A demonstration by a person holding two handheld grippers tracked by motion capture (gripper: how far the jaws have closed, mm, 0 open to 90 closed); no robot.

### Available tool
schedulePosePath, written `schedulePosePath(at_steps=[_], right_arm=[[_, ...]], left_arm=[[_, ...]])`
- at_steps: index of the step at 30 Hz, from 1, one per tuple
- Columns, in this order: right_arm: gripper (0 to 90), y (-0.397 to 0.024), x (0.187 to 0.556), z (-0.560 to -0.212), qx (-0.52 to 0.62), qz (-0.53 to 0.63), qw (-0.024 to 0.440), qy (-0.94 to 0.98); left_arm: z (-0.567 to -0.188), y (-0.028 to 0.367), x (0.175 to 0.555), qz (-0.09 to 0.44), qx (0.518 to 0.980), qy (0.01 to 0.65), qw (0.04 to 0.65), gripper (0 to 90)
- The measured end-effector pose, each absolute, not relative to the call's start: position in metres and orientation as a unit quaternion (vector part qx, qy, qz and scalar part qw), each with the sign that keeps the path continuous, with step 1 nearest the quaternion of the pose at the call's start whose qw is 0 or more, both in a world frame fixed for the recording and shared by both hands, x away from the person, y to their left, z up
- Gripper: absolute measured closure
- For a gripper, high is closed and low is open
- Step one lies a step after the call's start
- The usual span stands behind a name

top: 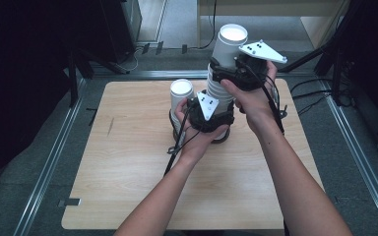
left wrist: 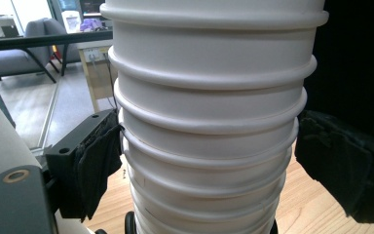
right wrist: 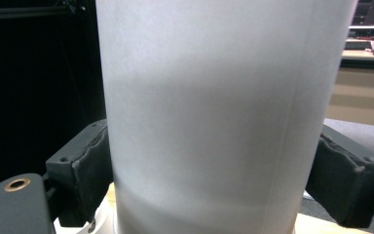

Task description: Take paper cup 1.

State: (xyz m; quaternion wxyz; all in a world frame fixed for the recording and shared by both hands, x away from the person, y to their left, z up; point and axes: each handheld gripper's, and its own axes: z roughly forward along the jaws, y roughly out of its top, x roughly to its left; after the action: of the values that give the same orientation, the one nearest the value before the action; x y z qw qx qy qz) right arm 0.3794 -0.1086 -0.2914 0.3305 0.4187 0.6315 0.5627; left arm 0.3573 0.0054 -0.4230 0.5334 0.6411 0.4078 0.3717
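A tall stack of white paper cups stands on the wooden table. Its ribbed rims run up the middle of the left gripper view. My left gripper is shut on the stack low down, a black pad against each side. Higher up, my right gripper is shut on the top cup, which sticks out above the rest. The smooth wall of the top cup sits between both pads in the right gripper view.
A second, shorter white cup stack stands just left of the tall one, close to my left hand. A dark ring lies at the tall stack's base. Metal rails border the table, and dark stands rise at the far corners.
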Motion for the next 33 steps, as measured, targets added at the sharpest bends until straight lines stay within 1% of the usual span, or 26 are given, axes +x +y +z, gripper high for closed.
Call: schedulePosePath(at_steps=[5,10,14,21,27,33], right_arm=[[12.8,-0.109,0.377,-0.288,0.416,0.567,0.338,0.626],[13.1,-0.108,0.372,-0.280,0.408,0.572,0.359,0.614],[13.2,-0.109,0.371,-0.274,0.409,0.578,0.359,0.608],[13.3,-0.109,0.367,-0.265,0.402,0.586,0.376,0.595],[13.3,-0.111,0.365,-0.258,0.400,0.592,0.377,0.589],[13.3,-0.111,0.361,-0.248,0.389,0.595,0.388,0.587]], left_arm=[[-0.423,0.006,0.357,0.371,0.642,0.408,0.533,10.7],[-0.422,0.007,0.356,0.367,0.645,0.407,0.532,11.2],[-0.422,0.008,0.356,0.367,0.646,0.407,0.532,11.7],[-0.422,0.008,0.355,0.365,0.648,0.407,0.531,12.3],[-0.422,0.008,0.355,0.365,0.647,0.407,0.532,12.4],[-0.422,0.009,0.355,0.364,0.647,0.407,0.532,12.5]])
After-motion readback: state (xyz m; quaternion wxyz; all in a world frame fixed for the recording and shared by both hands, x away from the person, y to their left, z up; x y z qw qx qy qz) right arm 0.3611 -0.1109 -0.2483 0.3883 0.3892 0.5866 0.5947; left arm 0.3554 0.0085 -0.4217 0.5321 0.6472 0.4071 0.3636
